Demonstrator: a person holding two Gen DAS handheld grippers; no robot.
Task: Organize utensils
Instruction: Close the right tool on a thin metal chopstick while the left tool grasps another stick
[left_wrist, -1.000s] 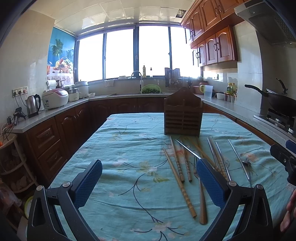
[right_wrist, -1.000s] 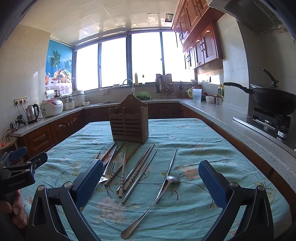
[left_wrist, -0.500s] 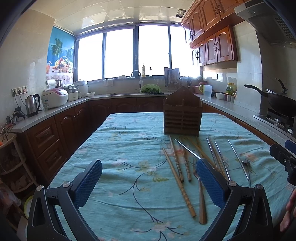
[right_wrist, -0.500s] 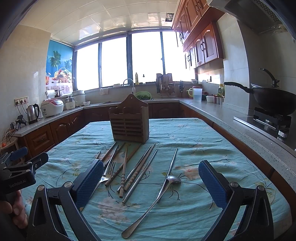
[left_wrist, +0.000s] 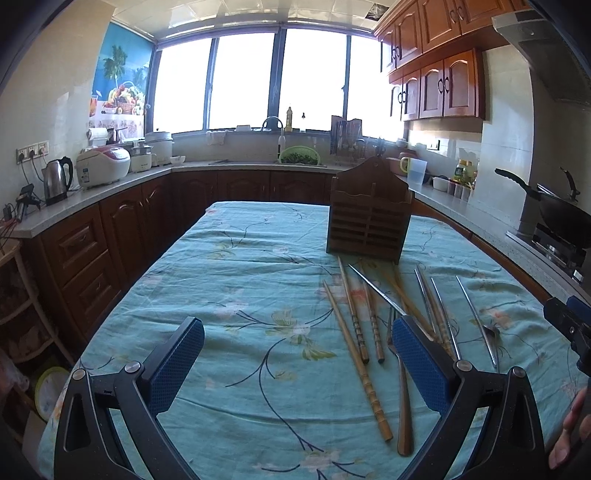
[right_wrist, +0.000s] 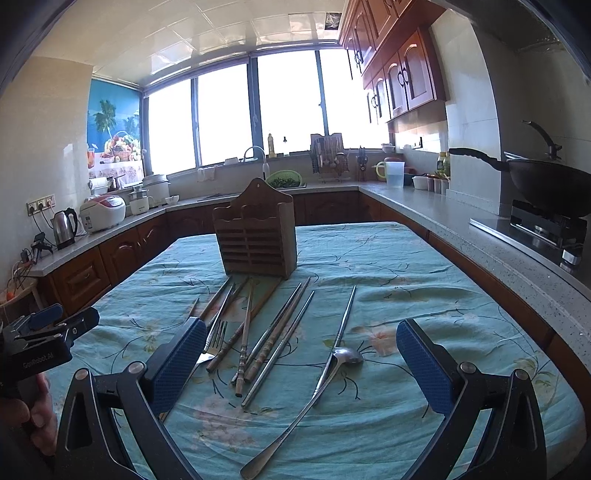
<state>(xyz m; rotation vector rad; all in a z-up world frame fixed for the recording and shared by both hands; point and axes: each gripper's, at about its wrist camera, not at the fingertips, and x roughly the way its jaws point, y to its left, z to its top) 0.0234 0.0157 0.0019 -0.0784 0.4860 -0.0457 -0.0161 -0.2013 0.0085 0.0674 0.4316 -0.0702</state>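
A wooden slatted utensil holder (left_wrist: 369, 225) (right_wrist: 256, 236) stands upright on the teal flowered tablecloth (left_wrist: 236, 280). In front of it lie several utensils: bamboo chopsticks (left_wrist: 354, 354), metal chopsticks (right_wrist: 280, 343), a fork (right_wrist: 216, 336) and a long metal spoon (right_wrist: 332, 369). My left gripper (left_wrist: 295, 350) hovers open over the cloth, left of the bamboo chopsticks, holding nothing. My right gripper (right_wrist: 301, 354) is open above the near ends of the utensils, the spoon bowl between its blue pads (right_wrist: 421, 365).
Brown cabinets and a grey counter (right_wrist: 461, 229) run round the table. A kettle (left_wrist: 57, 181) and rice cooker (left_wrist: 103, 166) stand at the left, a wok (right_wrist: 546, 184) on a stove at the right. A hand (right_wrist: 33, 417) holds the other gripper's handle.
Both grippers have stayed almost still; the views shift only slightly. Nothing on the table has moved.
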